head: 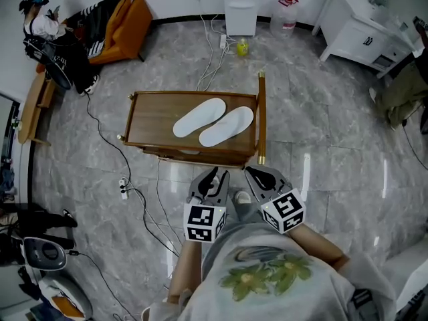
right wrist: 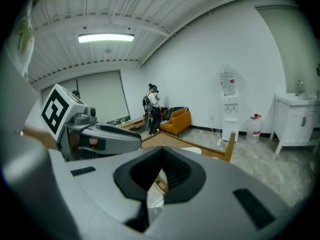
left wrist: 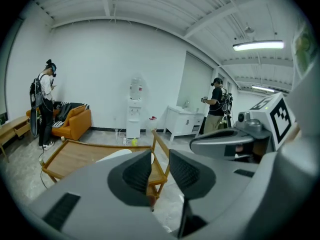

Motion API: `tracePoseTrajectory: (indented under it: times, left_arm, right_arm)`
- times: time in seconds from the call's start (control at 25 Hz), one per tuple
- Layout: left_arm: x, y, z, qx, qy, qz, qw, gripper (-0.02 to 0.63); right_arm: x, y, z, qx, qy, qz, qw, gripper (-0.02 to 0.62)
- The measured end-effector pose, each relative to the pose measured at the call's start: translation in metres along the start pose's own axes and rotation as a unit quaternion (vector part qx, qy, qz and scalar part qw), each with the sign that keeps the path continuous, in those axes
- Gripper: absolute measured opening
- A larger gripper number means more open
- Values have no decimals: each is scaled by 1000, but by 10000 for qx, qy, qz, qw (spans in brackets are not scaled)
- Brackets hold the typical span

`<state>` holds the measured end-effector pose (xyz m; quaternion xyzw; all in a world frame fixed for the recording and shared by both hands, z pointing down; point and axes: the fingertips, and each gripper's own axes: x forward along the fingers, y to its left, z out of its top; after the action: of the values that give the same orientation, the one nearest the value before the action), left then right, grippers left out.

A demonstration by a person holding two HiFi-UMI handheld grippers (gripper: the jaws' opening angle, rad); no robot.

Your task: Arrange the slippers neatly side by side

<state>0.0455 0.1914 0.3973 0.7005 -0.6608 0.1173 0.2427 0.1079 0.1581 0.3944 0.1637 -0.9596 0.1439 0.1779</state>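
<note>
The two white slippers (head: 214,122) lie close together on the low wooden table (head: 154,122), slanted the same way with their ends roughly level, so the pairing looks done or nearly so. At most a small straightening seems left. Both tools hang near the person's body, well apart from the table: the left gripper (left wrist: 160,156) has its jaws partly apart with nothing between them, and the right gripper (right wrist: 161,164) has its jaw tips together, empty.
</note>
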Motion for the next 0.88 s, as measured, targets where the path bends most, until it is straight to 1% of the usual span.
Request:
tracePoseTrajectory:
  times: [0.08, 0.16, 0.32, 0.4, 0.48, 0.68, 0.88]
  left_arm:
    - [7, 8, 3, 168, 84, -64, 9998, 120]
    - [17, 16, 6, 253, 221, -148, 9993, 140]
    - [41, 31, 15, 455, 479, -380, 9971, 170]
    - [51, 39, 18, 547, 593, -513, 9954, 172]
    - [63, 47, 20, 607, 713, -613, 9937, 178]
    - [95, 67, 24, 701, 872, -708, 9912, 183]
    - [118, 76, 15, 784, 1127, -954, 9859, 207]
  right_arm:
    - [9, -3, 3, 33, 34, -23, 10000, 6]
    - [17, -9, 7, 65, 86, -78, 9999, 6]
    - [33, -27, 12, 268, 156, -288, 9991, 6]
    - [42, -31, 11, 347, 226, -380, 9984, 6]
    - [51, -38, 11, 441, 287, -475, 9975, 6]
    - [72, -56, 15, 627, 298, -697, 9952, 5]
    - [87, -62, 14, 713, 366, -831, 9933, 6]
